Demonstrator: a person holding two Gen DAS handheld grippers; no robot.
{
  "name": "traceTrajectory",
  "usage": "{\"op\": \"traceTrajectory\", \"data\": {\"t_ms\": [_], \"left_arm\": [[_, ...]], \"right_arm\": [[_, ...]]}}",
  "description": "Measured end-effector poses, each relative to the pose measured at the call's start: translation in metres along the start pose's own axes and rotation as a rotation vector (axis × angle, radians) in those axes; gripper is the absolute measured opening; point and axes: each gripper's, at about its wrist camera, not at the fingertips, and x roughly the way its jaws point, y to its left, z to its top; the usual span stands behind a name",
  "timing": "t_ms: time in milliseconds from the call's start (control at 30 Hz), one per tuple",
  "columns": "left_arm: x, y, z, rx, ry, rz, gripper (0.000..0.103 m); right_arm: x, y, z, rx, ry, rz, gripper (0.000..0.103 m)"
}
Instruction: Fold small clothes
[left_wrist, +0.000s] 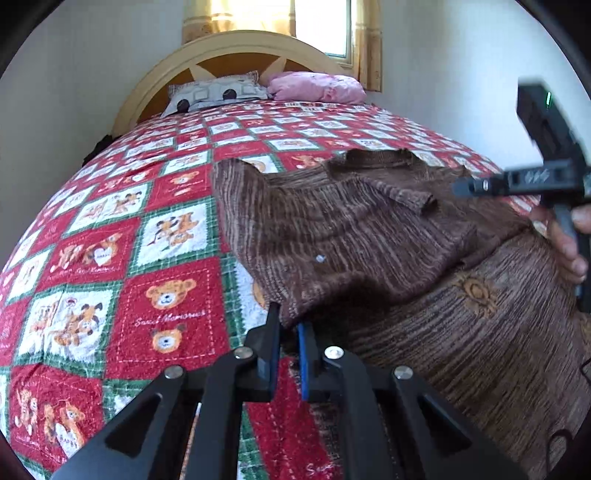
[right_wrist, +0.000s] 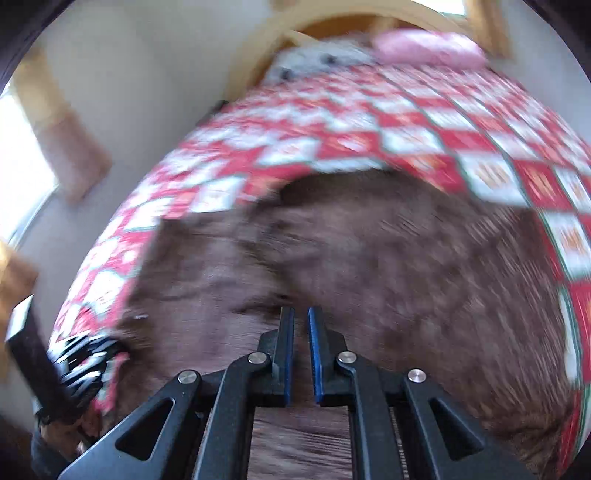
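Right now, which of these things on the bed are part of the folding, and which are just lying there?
Part of the folding:
- brown garment
- left gripper, shut on its edge
- right gripper, shut

Just lying about:
- teddy-bear quilt
- patterned pillow
- pink pillow

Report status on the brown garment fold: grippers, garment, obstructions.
Left gripper shut on brown garment edge, corner lifted. Right gripper shut low over the cloth; grip unclear through blur. Garment partly folded on teddy-bear quilt. Nothing in the way.
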Motion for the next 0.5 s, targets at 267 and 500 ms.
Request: {"op": "traceTrajectory", "data": {"t_ms": [267, 500], "left_arm": [[0.0, 0.005, -0.001, -0.024, -0.001, -0.01, 0.009], [-0.004, 0.01, -0.003, -0.049, -0.026, -0.026, 0.009]], "right_arm": [[0.067, 0.044, 0.013, -0.094, 0.15, 0.035, 0.07], [0.033, -0.021, 0.035, 0.082, 0.015, -0.163, 0.07]]}}
